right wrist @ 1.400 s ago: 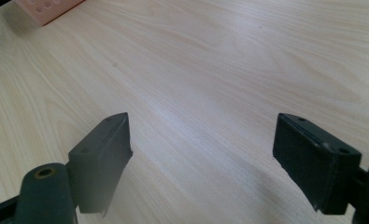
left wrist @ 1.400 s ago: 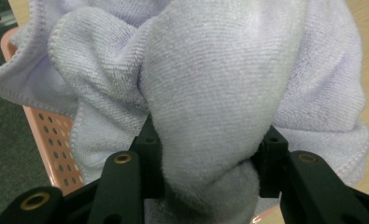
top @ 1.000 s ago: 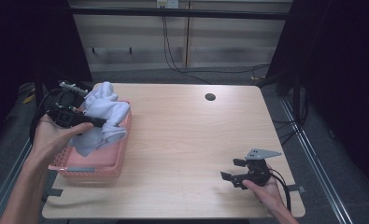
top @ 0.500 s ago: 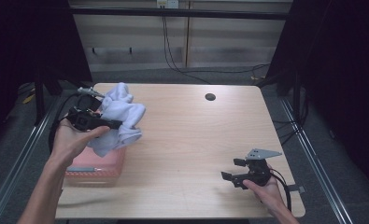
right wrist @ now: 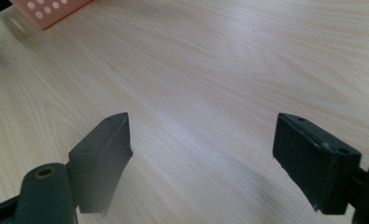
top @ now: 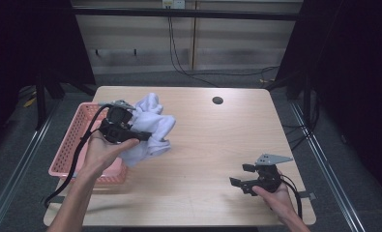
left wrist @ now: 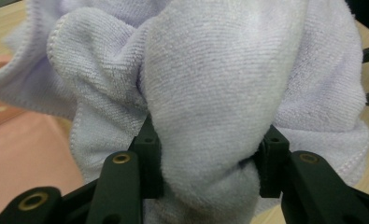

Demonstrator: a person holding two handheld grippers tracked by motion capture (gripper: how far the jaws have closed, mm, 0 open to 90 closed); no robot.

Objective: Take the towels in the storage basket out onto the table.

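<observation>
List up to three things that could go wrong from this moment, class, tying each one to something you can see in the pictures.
1. The left gripper clamps only one bunched fold of the towel, so the towel might slip free.
2. Loose towel hangs beside the pink basket and could snag its rim.
3. The right gripper rests open on the table, apart from the towel, too far to catch it.

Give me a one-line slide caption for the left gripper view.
Left gripper clamps a bunched pale lilac terry towel above the pink plastic basket.
</observation>
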